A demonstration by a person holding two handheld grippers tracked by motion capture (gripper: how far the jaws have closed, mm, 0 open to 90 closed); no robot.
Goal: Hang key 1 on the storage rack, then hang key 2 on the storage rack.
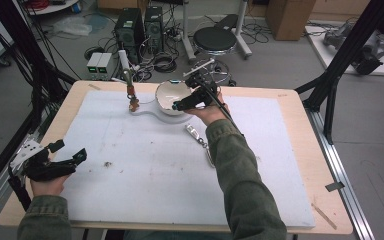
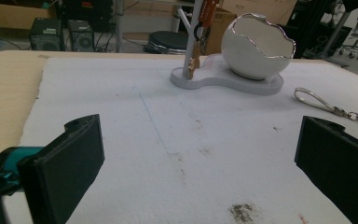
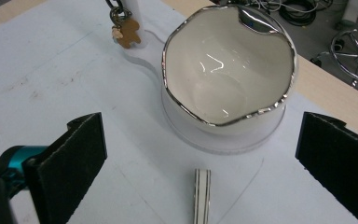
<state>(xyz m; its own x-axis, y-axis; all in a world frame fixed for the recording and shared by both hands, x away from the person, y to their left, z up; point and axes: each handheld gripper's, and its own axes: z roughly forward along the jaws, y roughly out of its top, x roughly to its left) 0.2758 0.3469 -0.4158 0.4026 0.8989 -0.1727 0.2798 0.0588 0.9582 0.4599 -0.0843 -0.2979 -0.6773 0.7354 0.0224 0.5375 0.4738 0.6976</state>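
A white egg-shaped bowl (image 1: pixel 171 95) (image 2: pixel 256 46) (image 3: pixel 228 65) with a silver rim stands on a white base plate (image 1: pixel 147 113) (image 2: pixel 223 83) at the far middle of the mat. A post (image 1: pixel 125 62) on that plate carries a small brown charm (image 1: pixel 133 104) (image 3: pixel 126 32) and keys (image 2: pixel 196 53). A silver keychain (image 1: pixel 196 134) (image 2: pixel 317 102) (image 3: pixel 202 196) lies flat on the mat, just in front of the bowl. My right gripper (image 1: pixel 186 97) (image 3: pixel 200 163) hovers close before the bowl, open and empty. My left gripper (image 1: pixel 71 150) (image 2: pixel 198 168) rests at the table's left front, open and empty.
A white foam mat (image 1: pixel 145 165) covers most of the wooden table (image 1: pixel 300 100). A dark speck of dirt (image 1: pixel 107 163) (image 2: pixel 242 212) lies on the mat near the left gripper. Beyond the table stand a stool (image 1: pixel 215 37), computer cases (image 1: pixel 130 25) and loose cables.
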